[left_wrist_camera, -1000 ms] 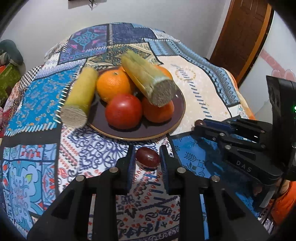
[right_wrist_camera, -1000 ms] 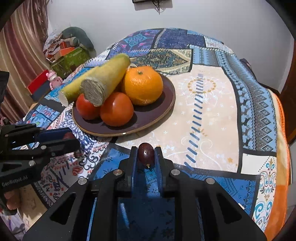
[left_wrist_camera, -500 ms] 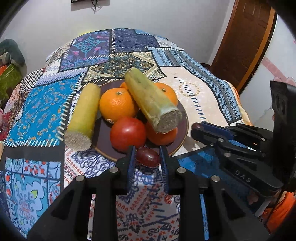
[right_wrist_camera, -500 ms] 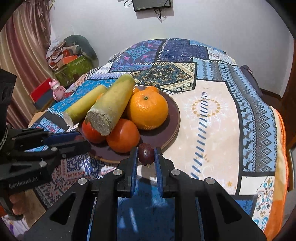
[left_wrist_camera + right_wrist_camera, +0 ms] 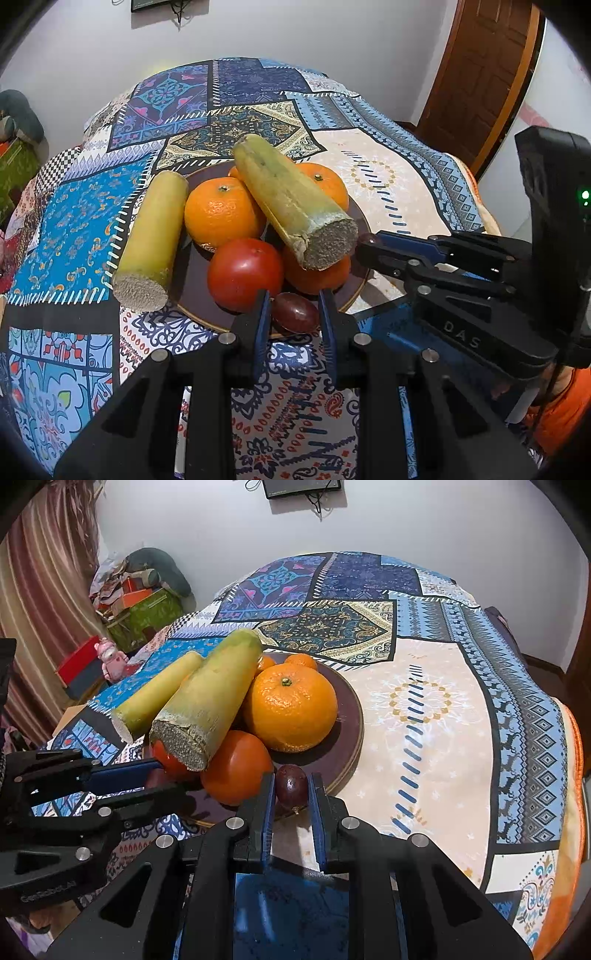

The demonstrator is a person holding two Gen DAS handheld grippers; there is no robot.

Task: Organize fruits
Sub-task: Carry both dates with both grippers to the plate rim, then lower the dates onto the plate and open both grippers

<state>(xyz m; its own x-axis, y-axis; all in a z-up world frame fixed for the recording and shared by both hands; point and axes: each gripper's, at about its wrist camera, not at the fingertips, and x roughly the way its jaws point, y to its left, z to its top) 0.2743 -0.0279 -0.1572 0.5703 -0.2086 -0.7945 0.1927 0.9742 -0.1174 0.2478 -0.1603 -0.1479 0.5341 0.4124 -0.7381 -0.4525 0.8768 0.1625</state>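
A dark brown plate (image 5: 184, 273) (image 5: 347, 716) holds oranges (image 5: 219, 214) (image 5: 291, 709), a red tomato (image 5: 243, 273), a persimmon (image 5: 236, 768) and a sugarcane piece (image 5: 291, 199) (image 5: 210, 701) lying across the fruit. A second sugarcane piece (image 5: 151, 236) (image 5: 155, 698) leans on the plate's left rim. My left gripper (image 5: 294, 314) is shut on a dark red grape (image 5: 294, 313) over the plate's near rim. My right gripper (image 5: 291, 788) is shut on another dark grape (image 5: 291, 784) at the plate's near edge.
The plate sits on a table under a patterned patchwork cloth (image 5: 399, 177) (image 5: 443, 709). A wooden door (image 5: 480, 66) stands at the right. Boxes and clutter (image 5: 136, 598) and a curtain (image 5: 40, 590) are at the left, beyond the table.
Both grippers have moved forward toward the plate, each still holding its grape. The grapes now hang at the plate's near rim instead of over the cloth.
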